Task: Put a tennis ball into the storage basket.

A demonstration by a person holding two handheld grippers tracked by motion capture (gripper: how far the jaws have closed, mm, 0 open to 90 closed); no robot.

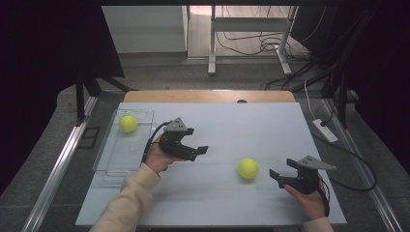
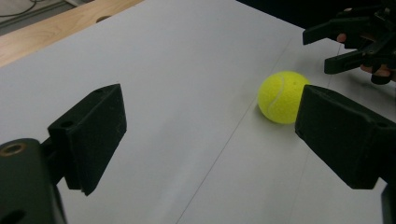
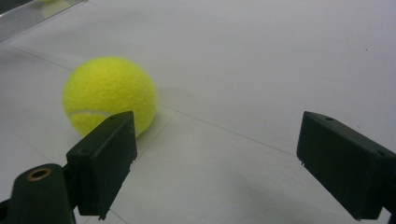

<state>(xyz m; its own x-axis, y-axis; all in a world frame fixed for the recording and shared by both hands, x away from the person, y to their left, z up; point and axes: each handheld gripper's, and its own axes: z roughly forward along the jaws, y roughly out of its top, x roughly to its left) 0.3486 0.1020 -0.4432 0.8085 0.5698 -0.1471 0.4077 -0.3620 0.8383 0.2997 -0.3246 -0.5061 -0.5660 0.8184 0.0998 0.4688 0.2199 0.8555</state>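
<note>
On the white table (image 1: 217, 203), from left: a clear tray (image 1: 112, 164) at the edge holding one tennis ball (image 1: 128, 123), the left gripper (image 1: 199, 152) wide open and empty, a second tennis ball (image 1: 247, 168) on bare tabletop, partly hidden behind both grippers' jaws, and the right gripper (image 1: 276, 176) likewise agape.

In the left gripper view, the near jaw is covering the right edge of the yellow felt tennis ball (image 2: 280, 95). In the right gripper view, a jaw is hiding that ball's lower right part, and the clear plastic tray (image 3: 28, 14) is being cut off at the top left corner.
</note>
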